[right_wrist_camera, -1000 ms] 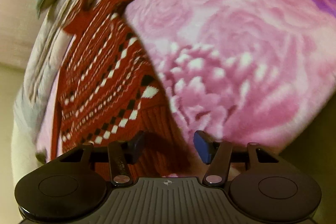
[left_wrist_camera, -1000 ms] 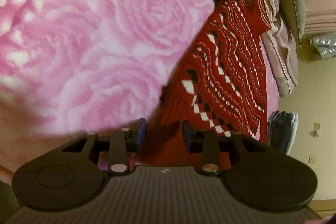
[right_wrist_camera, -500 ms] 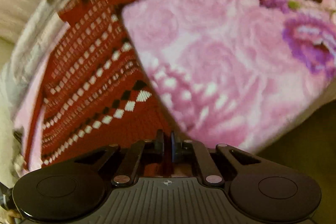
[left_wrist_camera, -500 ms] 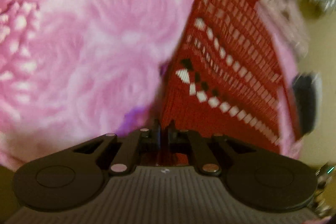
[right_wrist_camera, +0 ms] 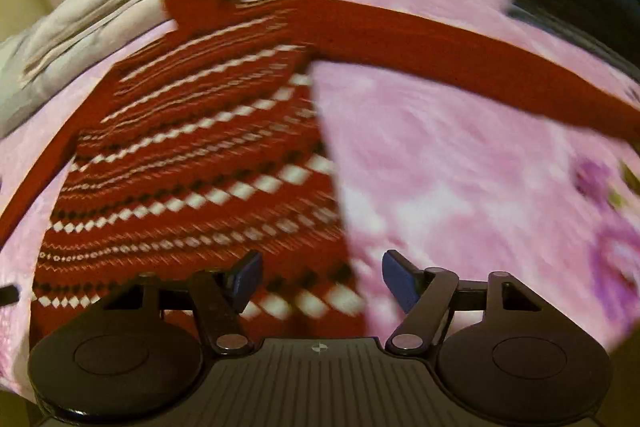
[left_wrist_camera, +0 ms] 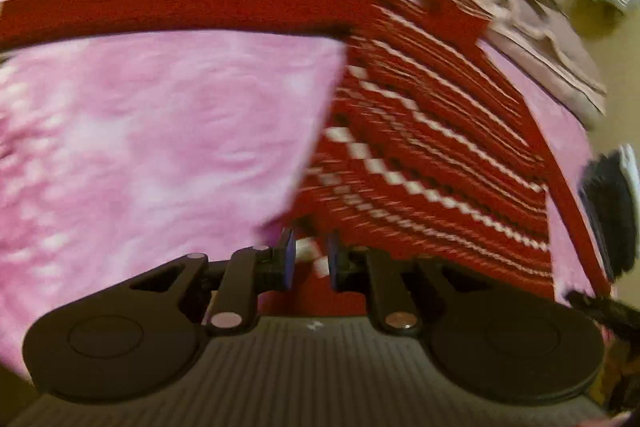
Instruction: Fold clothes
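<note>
**Red sweater spread on pink blanket, both views blurred**

The red patterned sweater (left_wrist_camera: 432, 155) lay flat on the pink floral blanket (left_wrist_camera: 168, 131), one sleeve (left_wrist_camera: 180, 3) stretched sideways. The left gripper (left_wrist_camera: 308, 259) had its fingers narrowly parted around a bit of the hem; whether they pinched it could not be told. The right gripper (right_wrist_camera: 322, 279) hung released, fingers wide above the hem's edge. No writing was legible.

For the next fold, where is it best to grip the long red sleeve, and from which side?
Probably grip the sleeve near its far cuff end, coming from its near long edge. It lies flat and straight across the pink blanket, so the end can likely swing over the sweater body.
</note>
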### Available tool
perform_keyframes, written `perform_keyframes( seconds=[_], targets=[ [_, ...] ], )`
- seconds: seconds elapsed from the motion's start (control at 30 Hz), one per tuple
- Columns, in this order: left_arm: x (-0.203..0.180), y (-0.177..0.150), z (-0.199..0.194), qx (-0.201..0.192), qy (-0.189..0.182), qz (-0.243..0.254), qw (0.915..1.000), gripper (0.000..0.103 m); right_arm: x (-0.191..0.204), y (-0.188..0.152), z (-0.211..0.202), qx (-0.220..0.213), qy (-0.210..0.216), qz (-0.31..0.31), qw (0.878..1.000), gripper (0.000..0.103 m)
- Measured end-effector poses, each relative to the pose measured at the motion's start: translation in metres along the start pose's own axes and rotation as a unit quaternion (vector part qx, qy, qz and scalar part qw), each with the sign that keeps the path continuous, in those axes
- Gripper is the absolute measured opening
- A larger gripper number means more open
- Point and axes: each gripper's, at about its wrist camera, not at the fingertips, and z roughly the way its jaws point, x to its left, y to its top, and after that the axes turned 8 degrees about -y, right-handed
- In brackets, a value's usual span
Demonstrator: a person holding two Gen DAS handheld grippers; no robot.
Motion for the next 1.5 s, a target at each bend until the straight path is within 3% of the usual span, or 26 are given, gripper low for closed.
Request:
perform_keyframes(
  seconds=[0.13, 0.27, 0.43, 0.57, 0.63, 0.73, 0.83, 1.03, 1.17, 1.3, 1.5],
  targets=[
    [-0.016, -0.009, 0.04, 0.028, 0.001, 0.029, 0.9992, 0.012, 0.033, -0.004, 0.029, -0.001, -0.017, -0.07, 0.997, 0.065],
    [-0.011, -0.038, 0.035, 0.043, 0.02, 0.022, 0.9986, 0.011, 0.039, -0.042, 0.034, 0.027, -0.043, -0.142, 0.989, 0.057],
    [-0.008, -0.069, 0.005, 0.092, 0.062, -0.005, 0.9938, 0.012, 0.02, -0.08, 0.013, 0.088, -0.034, -0.125, 0.988, 0.057],
    [-0.01, -0.087, -0.014, 0.145, 0.11, -0.023, 0.983, 0.012, 0.015, -0.074, 0.003, 0.147, -0.026, -0.099, 0.984, 0.057],
    [-0.017, -0.083, -0.023, 0.146, 0.126, -0.028, 0.9809, 0.012, 0.015, -0.067, -0.001, 0.174, -0.022, -0.089, 0.981, 0.058],
    [-0.04, -0.064, -0.051, 0.105, 0.117, -0.029, 0.9872, 0.015, 0.013, -0.046, -0.023, 0.165, -0.016, -0.071, 0.984, 0.058],
    [-0.069, -0.037, -0.076, 0.078, 0.108, -0.008, 0.9911, 0.018, 0.012, -0.026, -0.054, 0.137, -0.015, -0.049, 0.989, 0.086],
    [-0.117, 0.015, -0.125, 0.031, 0.104, 0.045, 0.993, 0.026, 0.014, 0.013, -0.124, 0.062, -0.016, -0.001, 0.998, 0.086],
    [-0.128, 0.031, -0.164, 0.006, 0.087, 0.065, 0.9941, 0.031, 0.026, 0.023, -0.164, 0.043, -0.038, 0.041, 0.998, 0.09],
    [-0.118, 0.024, -0.205, 0.0, 0.075, 0.085, 0.9936, 0.035, 0.059, 0.012, -0.197, 0.028, -0.041, 0.053, 0.997, 0.091],
    [-0.07, -0.01, -0.259, 0.009, 0.07, 0.078, 0.9944, 0.035, 0.123, -0.027, -0.235, 0.011, -0.026, 0.063, 0.998, 0.091]
  ],
)
